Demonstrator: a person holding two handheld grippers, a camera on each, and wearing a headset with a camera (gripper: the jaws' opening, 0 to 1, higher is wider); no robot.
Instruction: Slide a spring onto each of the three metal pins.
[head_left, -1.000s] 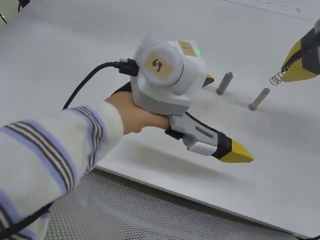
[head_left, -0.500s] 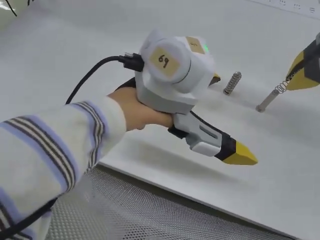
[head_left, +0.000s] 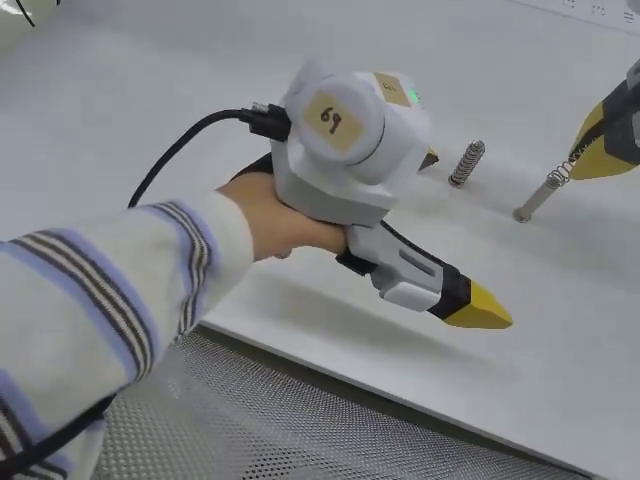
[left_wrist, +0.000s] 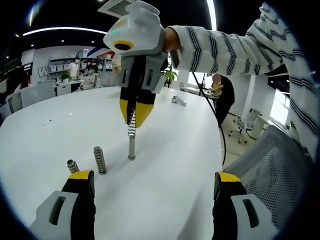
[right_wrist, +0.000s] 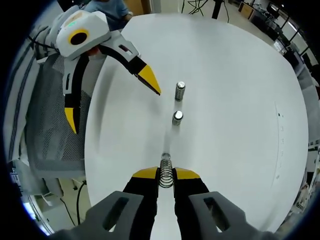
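One broad white desk (head_left: 120, 110) carries the whole job, and its bare top gives both tools room to work. Next in bulk is the left gripper (left_wrist: 153, 176), held by a hand (head_left: 270, 225) low over the near edge, its jaws wide apart and clasping nothing. It appears to be parked to one side so as not to crowd the pins, which its camera faces squarely.

The right gripper (right_wrist: 166, 174) points almost straight down from above, its jaws clamped on the upper coils of a spring (left_wrist: 132, 125). That pose seems chosen to line the coil's axis up with the bare pin (left_wrist: 131, 149) standing upright beneath it.

Just beside the bare pin, in a row, stand the first loaded pin (left_wrist: 100, 160) and beyond it the second loaded pin (left_wrist: 73, 166). Each is upright with a spring sleeved around it. Two of the three therefore look done, and the last is in hand.

The held spring's lower end meets the top of the bare pin, but whether it has truly caught the tip cannot be told for sure. Gripping high on the coil leaves the lower turns free to slide down the shaft. A slight tilt could snag a turn on the tip or buckle the soft coil.
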